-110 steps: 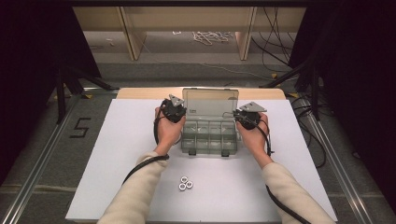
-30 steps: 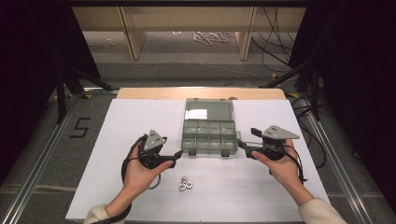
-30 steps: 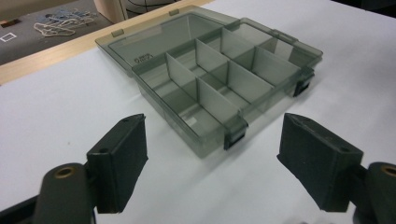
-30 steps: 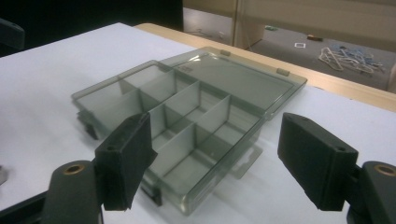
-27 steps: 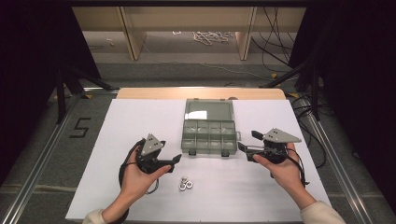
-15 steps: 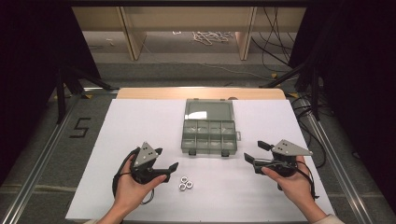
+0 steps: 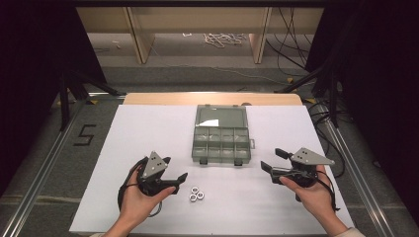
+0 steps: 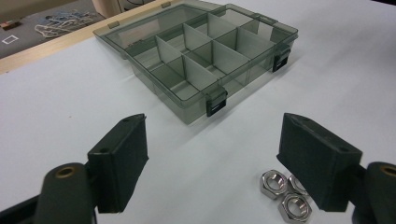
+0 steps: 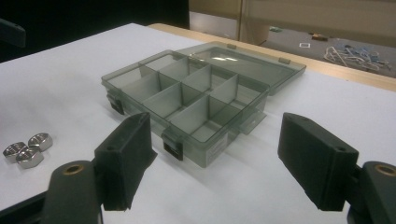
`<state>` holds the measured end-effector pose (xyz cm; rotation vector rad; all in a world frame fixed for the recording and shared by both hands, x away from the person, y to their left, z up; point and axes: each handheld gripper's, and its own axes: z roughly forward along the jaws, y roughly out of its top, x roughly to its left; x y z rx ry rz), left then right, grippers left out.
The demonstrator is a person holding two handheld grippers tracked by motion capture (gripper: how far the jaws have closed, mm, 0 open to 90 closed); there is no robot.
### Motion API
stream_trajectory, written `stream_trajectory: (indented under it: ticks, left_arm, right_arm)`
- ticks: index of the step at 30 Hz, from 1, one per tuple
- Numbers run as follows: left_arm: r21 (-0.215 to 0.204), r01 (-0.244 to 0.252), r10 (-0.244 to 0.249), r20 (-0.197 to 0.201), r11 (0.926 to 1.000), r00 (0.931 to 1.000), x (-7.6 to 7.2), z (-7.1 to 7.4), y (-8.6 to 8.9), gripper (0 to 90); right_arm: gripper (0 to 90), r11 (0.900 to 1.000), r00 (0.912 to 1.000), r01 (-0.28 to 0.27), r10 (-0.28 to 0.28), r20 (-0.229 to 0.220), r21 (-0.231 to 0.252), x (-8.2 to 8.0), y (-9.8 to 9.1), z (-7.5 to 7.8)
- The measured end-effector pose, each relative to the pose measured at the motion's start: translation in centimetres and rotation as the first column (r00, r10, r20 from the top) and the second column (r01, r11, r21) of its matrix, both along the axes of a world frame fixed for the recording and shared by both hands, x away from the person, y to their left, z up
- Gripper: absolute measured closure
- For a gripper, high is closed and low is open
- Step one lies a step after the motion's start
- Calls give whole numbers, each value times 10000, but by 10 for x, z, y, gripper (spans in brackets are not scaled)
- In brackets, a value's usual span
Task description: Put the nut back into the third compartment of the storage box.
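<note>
Now with both tools gaping empty, drop the left tool (image 7: pixel 174 171) straight over the nuts (image 7: pixel 196 193) on the desk (image 7: pixel 148 133) short of the open box (image 7: pixel 221 143), pinch one across flats; right tool (image 7: pixel 271 160) idle.

Black left gripper (image 7: pixel 174 171), right gripper (image 7: pixel 271 160): grey triangular top plates, blocky fingers (image 8: pixel 120 161), brass-ringed pivot holes, black cables.
</note>
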<state>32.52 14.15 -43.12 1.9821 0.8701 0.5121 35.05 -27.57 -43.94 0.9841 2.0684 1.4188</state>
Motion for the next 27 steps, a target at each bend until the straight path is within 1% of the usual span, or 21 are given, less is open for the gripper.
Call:
stream_trajectory:
  ticks: [1,2,4,5,6,7,9,11,12,13,14,16,17,18,19,20,21,22,24,26,27]
  left_arm:
    - [7,27,-27,-94,10000,10000,0,0,-1,236]
    - [158,46,-45,-44,9999,10000,0,0,-2,238]
    - [471,206,-194,-269,9987,9994,0,-1,-3,240]
    - [637,306,-282,-393,9975,9988,1,-1,-4,241]
    - [958,472,-421,-547,9943,9976,1,0,-4,241]
    - [888,434,-382,-597,9951,9975,1,-2,-6,245]
    - [1169,568,-469,-855,9915,9952,1,-2,-8,258]
    - [1424,805,-644,-1141,9865,9914,0,-1,-9,262]
    - [1804,976,-735,-1357,9787,9880,0,0,-9,264]
    - [1971,1152,-854,-1539,9736,9844,0,-1,-11,264]
    - [1952,1159,-834,-1676,9739,9823,0,-3,-13,265]
    - [2072,1295,-886,-1961,9697,9766,1,-6,-19,273]
    - [2317,1456,-952,-2155,9618,9718,1,-8,-21,274]
    - [2620,1715,-1086,-2381,9497,9651,1,-8,-24,275]
    - [2766,1833,-1118,-2553,9433,9604,1,-10,-26,277]
    - [3009,2082,-1198,-2870,9307,9504,1,-11,-30,280]
    - [3085,2115,-1156,-3015,9274,9464,1,-14,-33,292]
    - [3088,2096,-1107,-3085,9278,9448,0,-17,-37,301]
    - [3184,2343,-1193,-3417,9185,9322,0,-19,-42,312]
    - [3250,2443,-1158,-3680,9136,9226,0,-22,-47,323]
    - [3280,2507,-1181,-3749,9108,9195,1,-23,-48,330]
  right_arm:
    - [269,10000,10000,46,-46,3,-39,-1,0,0]
    - [269,10000,10000,-49,49,16,28,0,0,0]
    - [269,9999,10000,-86,86,-40,-75,-2,-1,1]
    - [269,9999,10000,-63,63,-30,-100,-2,-1,1]
    - [270,9999,10000,-69,68,-46,-92,-2,-1,1]
    - [270,9999,10000,-79,78,-57,-106,-2,-2,1]
    - [271,9999,10000,-58,57,-42,-103,-3,-1,0]
    - [272,9999,10000,-86,86,-43,-85,-3,0,0]
    - [273,9998,9999,-98,97,-69,-157,-3,1,0]
    - [273,9998,9999,-79,76,-145,-175,-4,1,1]
    - [275,9996,9997,-216,215,-108,-165,-4,3,2]
    - [275,9996,9997,-237,237,-15,-176,-4,5,1]
    - [275,9994,9996,-273,272,-68,-189,-5,6,1]
    - [276,9994,9996,-271,270,-47,-216,-4,6,1]
    - [277,9993,9996,-275,273,-74,-233,-4,5,1]
    - [277,9994,9996,-274,272,-111,-192,-5,5,1]
    - [276,9995,9998,-166,163,-119,-282,-5,4,2]
    - [277,9995,9998,-198,196,-97,-231,-4,4,1]
    - [278,9997,9997,-214,213,-104,-92,-4,4,0]
    - [278,9993,9991,-214,203,-375,-300,-5,3,1]
    - [278,9995,9995,-211,206,-231,-250,-4,4,0]
